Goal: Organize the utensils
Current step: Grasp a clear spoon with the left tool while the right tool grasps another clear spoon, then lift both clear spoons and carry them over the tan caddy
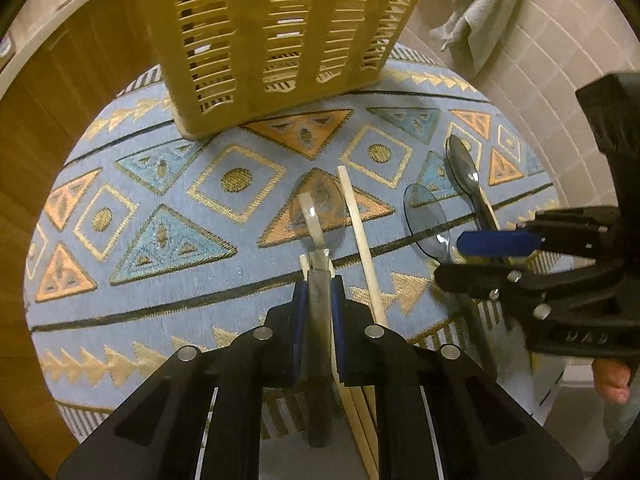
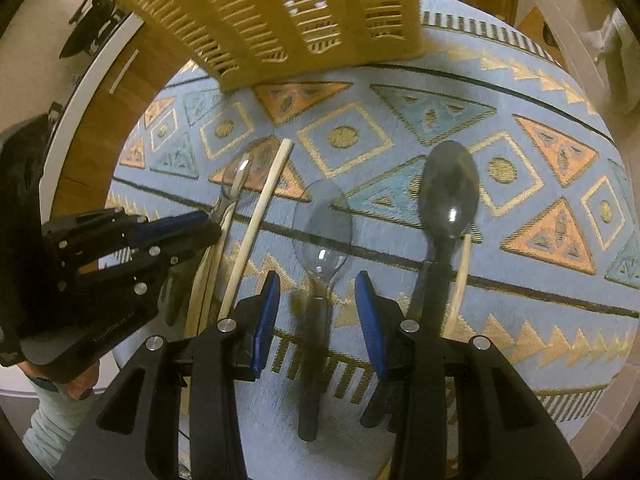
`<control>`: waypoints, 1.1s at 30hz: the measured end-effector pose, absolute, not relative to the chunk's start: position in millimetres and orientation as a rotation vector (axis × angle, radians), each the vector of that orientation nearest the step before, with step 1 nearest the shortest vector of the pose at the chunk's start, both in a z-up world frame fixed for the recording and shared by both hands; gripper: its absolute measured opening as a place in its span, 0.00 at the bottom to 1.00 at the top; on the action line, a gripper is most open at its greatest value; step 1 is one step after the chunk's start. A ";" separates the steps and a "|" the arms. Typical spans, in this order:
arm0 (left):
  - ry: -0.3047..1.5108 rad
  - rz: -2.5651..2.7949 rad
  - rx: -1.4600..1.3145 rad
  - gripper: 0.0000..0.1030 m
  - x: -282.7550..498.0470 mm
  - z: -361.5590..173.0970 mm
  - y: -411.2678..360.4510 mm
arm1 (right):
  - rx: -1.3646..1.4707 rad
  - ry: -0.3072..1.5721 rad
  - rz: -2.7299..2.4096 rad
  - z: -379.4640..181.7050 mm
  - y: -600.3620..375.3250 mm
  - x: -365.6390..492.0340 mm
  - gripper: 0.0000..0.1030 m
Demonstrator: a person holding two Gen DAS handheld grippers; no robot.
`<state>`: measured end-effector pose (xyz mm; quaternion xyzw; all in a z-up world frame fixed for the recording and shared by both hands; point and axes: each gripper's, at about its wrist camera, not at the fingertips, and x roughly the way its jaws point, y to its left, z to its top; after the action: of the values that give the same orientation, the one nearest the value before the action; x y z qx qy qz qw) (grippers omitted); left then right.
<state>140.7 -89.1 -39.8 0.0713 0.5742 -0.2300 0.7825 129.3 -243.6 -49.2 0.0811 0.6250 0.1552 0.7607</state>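
Your left gripper (image 1: 319,292) is clenched on the dark handle of a clear plastic spoon (image 1: 318,208), its bowl lying at twelve o'clock from the blue pads on the blue patterned mat (image 1: 160,304). Your right gripper (image 2: 316,316) stands released, its jaws straddling the handle of a second clear spoon (image 2: 322,232) without touching it. A pale wooden chopstick (image 1: 358,232) lies just at three o'clock of your held spoon. The slotted yellow plastic utensil basket (image 1: 276,36) stands at twelve o'clock.
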 end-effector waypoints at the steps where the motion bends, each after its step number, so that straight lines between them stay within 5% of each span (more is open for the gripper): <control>1: 1.231 -0.497 0.140 0.10 139.0 -37.3 -84.1 | 0.161 1.361 0.335 -49.8 -240.2 129.1 0.32; 8: 1.195 -0.466 0.060 0.10 135.4 -20.5 -47.9 | 0.034 1.359 0.301 -48.7 -215.6 128.4 0.26; 15: 1.168 -0.451 0.000 0.10 135.4 -13.5 -24.8 | -0.123 1.391 0.263 -49.5 -192.2 133.4 0.10; 33: 0.913 -0.524 -0.134 0.10 110.9 41.9 -5.1 | 0.044 1.125 0.471 7.3 -225.5 130.6 0.10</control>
<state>110.9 -5.1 41.9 -0.0640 0.4353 -0.2499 0.8625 130.6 -225.5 7.3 0.0207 0.5281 0.2210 0.8197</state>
